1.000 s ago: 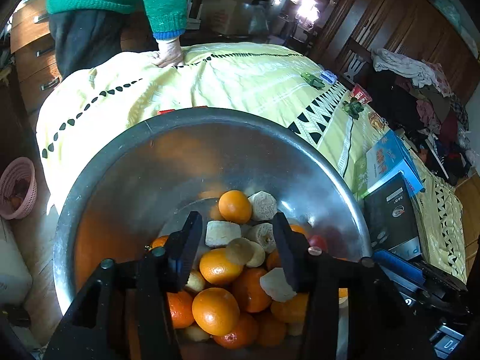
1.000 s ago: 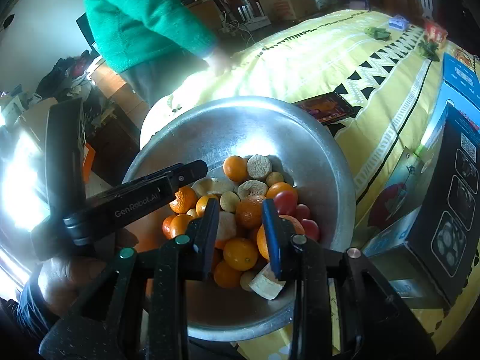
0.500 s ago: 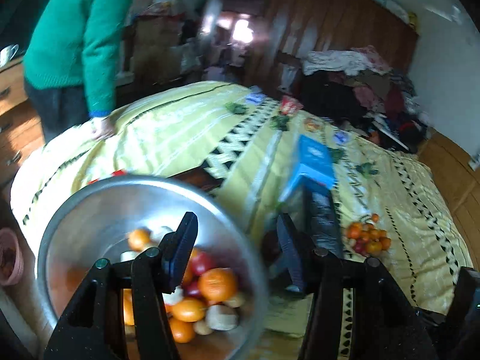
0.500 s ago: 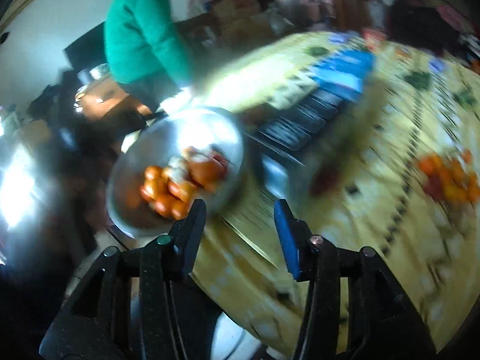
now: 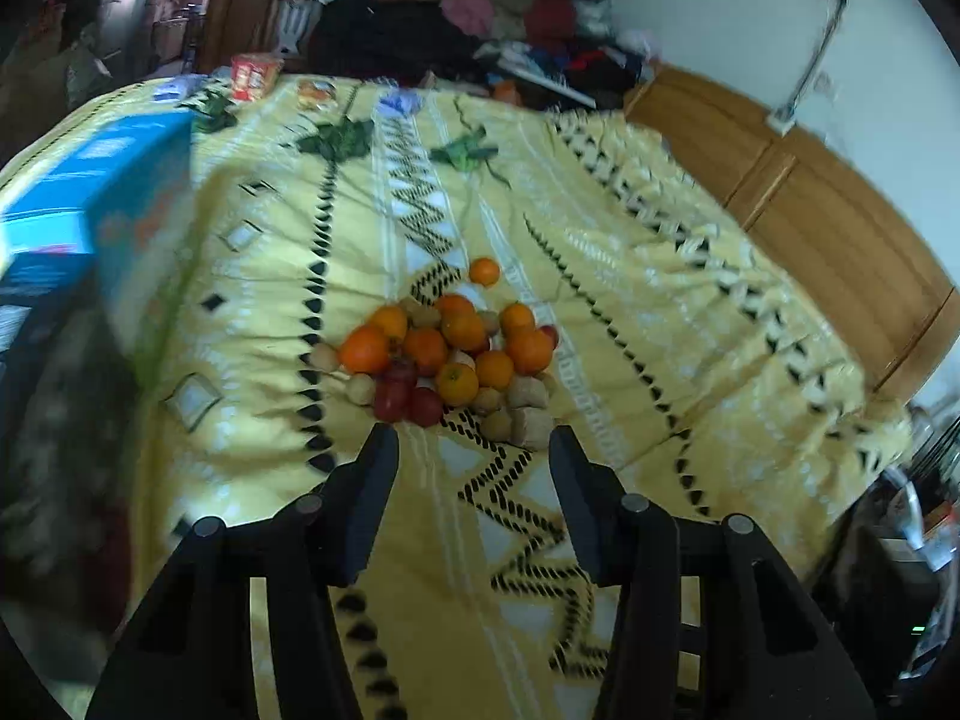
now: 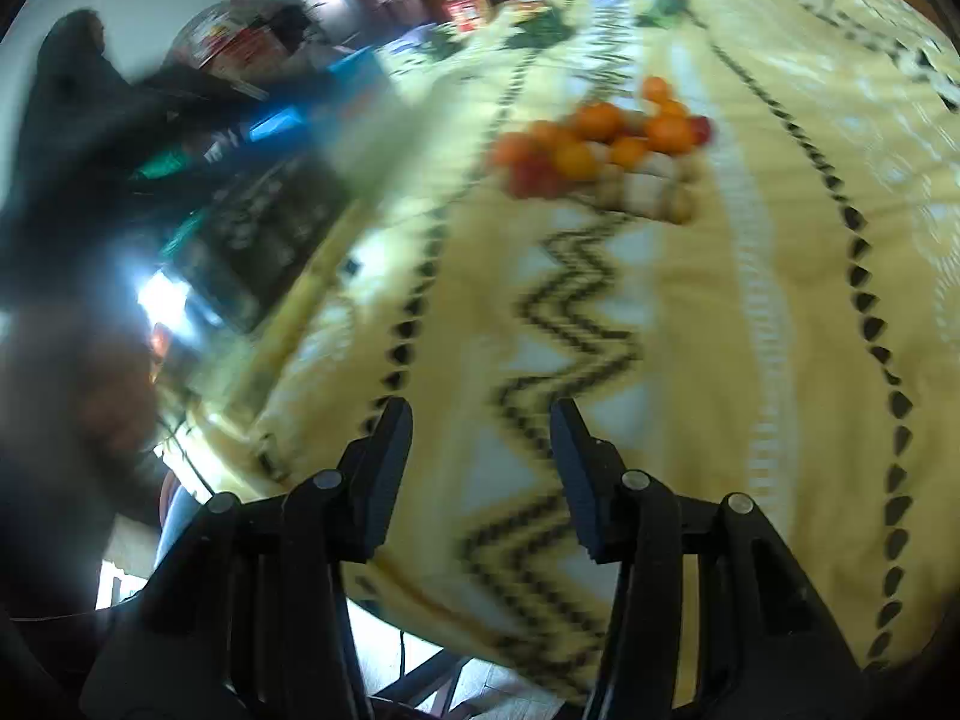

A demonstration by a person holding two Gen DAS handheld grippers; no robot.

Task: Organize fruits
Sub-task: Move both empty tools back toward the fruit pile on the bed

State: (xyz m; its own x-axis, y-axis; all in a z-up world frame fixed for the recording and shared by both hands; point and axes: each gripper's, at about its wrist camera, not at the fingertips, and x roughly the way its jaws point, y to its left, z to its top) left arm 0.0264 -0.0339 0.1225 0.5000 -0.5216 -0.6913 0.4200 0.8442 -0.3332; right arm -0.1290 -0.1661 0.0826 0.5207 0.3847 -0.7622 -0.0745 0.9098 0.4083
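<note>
A pile of fruit [image 5: 450, 354] lies on the yellow patterned bedspread [image 5: 600, 276]: several oranges, a few red fruits and pale beige pieces. One orange [image 5: 483, 272] sits apart just behind the pile. My left gripper [image 5: 474, 456] is open and empty, just in front of the pile. The pile also shows, blurred, in the right wrist view [image 6: 606, 150]. My right gripper [image 6: 480, 426] is open and empty over the bedspread [image 6: 750, 300], well short of the pile.
A blue box [image 5: 102, 204] and a dark box [image 5: 42, 348] stand at the left on the bed. Small packets [image 5: 255, 75] lie at the far edge. A wooden headboard [image 5: 810, 210] runs along the right. Clothes [image 5: 480, 18] are piled beyond the bed.
Both grippers have swung right, away from the metal bowl of fruit, which has left both views. The fruit pile on the bedspread is now straight ahead of both. Both stay open.
</note>
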